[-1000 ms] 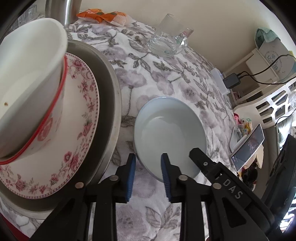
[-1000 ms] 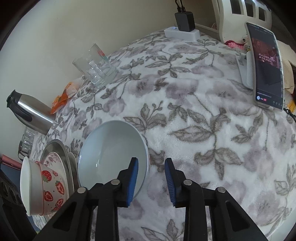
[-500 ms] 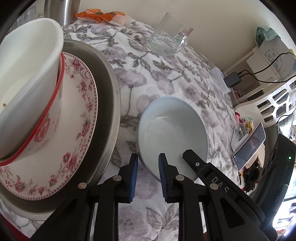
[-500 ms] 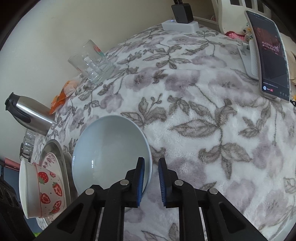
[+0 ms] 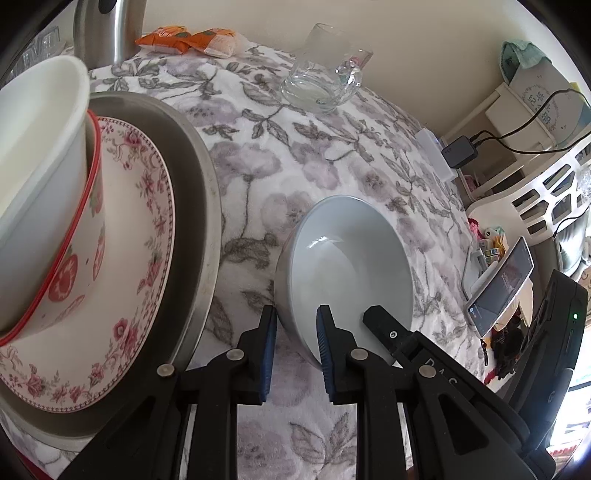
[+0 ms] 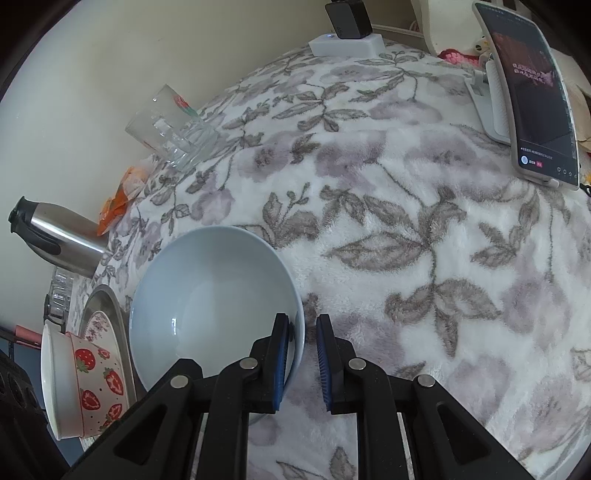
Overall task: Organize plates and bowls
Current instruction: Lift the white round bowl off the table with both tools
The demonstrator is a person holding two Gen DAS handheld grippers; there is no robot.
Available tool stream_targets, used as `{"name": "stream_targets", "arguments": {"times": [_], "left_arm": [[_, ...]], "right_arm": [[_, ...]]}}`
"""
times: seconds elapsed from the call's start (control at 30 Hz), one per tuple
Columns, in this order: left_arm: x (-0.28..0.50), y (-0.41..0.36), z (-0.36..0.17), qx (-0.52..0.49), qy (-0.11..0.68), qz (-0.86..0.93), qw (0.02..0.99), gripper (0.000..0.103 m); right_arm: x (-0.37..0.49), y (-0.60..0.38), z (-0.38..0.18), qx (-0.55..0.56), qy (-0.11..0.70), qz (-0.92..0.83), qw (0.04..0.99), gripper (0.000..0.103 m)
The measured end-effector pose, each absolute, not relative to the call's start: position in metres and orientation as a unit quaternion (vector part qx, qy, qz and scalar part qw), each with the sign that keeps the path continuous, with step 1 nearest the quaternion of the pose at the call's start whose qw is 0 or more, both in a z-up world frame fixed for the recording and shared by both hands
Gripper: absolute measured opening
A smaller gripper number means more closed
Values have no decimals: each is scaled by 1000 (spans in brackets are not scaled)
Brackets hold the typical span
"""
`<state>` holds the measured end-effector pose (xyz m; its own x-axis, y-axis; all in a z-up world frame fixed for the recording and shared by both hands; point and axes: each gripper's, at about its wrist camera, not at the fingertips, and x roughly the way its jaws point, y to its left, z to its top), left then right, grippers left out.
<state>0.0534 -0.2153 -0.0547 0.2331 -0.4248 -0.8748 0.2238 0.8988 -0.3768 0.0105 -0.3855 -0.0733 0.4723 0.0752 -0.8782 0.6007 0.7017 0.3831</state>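
Observation:
A pale blue bowl (image 5: 347, 266) (image 6: 214, 295) sits tilted on the floral cloth, its near rim raised. My left gripper (image 5: 295, 343) is shut on the near left part of the rim, one blue pad inside and one outside. My right gripper (image 6: 301, 358) is shut on the rim's near right part; its finger (image 5: 384, 332) also shows inside the bowl in the left wrist view. To the left stands a stack: a strawberry-print bowl (image 5: 40, 184) (image 6: 85, 384) on a floral plate (image 5: 129, 258) on a metal plate (image 5: 199, 206).
A glass mug (image 5: 325, 81) (image 6: 170, 136), a steel flask (image 6: 55, 236) and orange packets (image 5: 184, 37) stand at the back by the wall. A phone on a stand (image 6: 532, 96) and a charger block (image 6: 347, 33) are at the right edge.
Both grippers' jaws have closed onto the pale blue bowl's rim, the right one by more. The bowl's near edge has risen and the bowl now tilts.

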Motion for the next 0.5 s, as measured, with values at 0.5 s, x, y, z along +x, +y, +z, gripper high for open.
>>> {"name": "stream_targets", "arguments": {"times": [0.5], "left_arm": [[54, -217, -53, -76, 578, -219, 783, 22]], "right_arm": [[10, -385, -61, 341, 477, -157, 794, 9]]}}
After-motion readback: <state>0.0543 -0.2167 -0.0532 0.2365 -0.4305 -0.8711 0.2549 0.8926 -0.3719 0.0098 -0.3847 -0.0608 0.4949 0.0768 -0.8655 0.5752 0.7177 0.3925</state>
